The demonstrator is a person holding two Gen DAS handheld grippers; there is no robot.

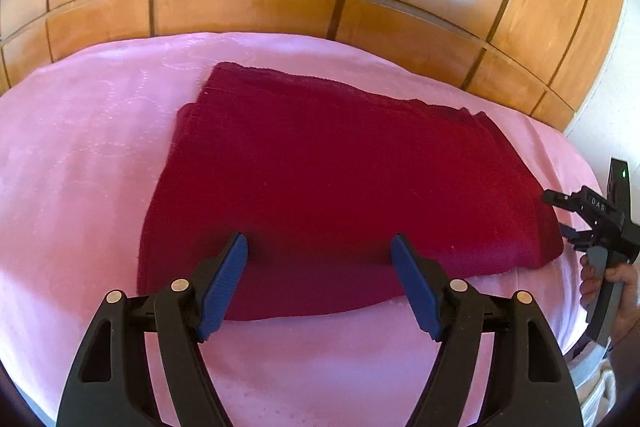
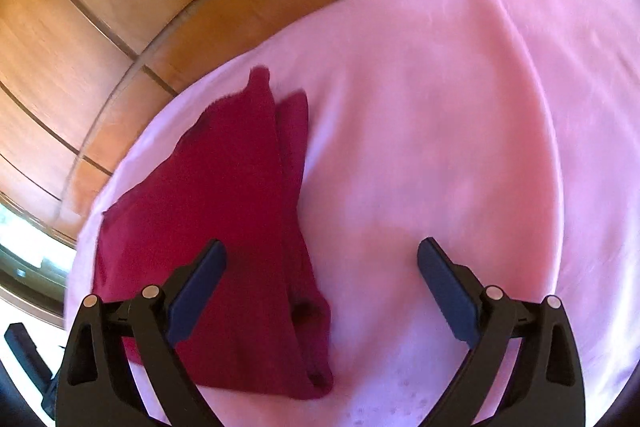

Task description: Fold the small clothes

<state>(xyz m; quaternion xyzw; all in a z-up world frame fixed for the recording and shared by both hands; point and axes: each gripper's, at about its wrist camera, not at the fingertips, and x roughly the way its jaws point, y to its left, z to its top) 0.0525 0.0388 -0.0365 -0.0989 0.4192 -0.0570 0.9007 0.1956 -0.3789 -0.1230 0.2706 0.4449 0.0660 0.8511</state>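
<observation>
Red cloth point(image 1: 340, 183) lies folded on the pink sheet point(image 1: 80, 147), toward the sheet's far edge by the wood panelling point(image 1: 280, 7). Its long axis runs left to right in my left view; layered edges show at its right end.

Left gripper point(image 1: 319, 247): jaws apart, nothing between the pads, tips hovering at the cloth's near edge and straddling its middle stretch. Pitched steeply down at the cloth. This one is nearer.

Right gripper point(image 2: 322, 255): jaws apart, empty. In its own view the cloth sits to the left, under the left finger; the right finger is over bare sheet. From the left view it stands just off the cloth's right end, a hand point(image 1: 608, 283) on its grip. Right picture is smeared; I can't tell whether it touches fabric.

Judgement: the next fold takes the near edge or the right end, so both grippers must close on cloth first.
</observation>
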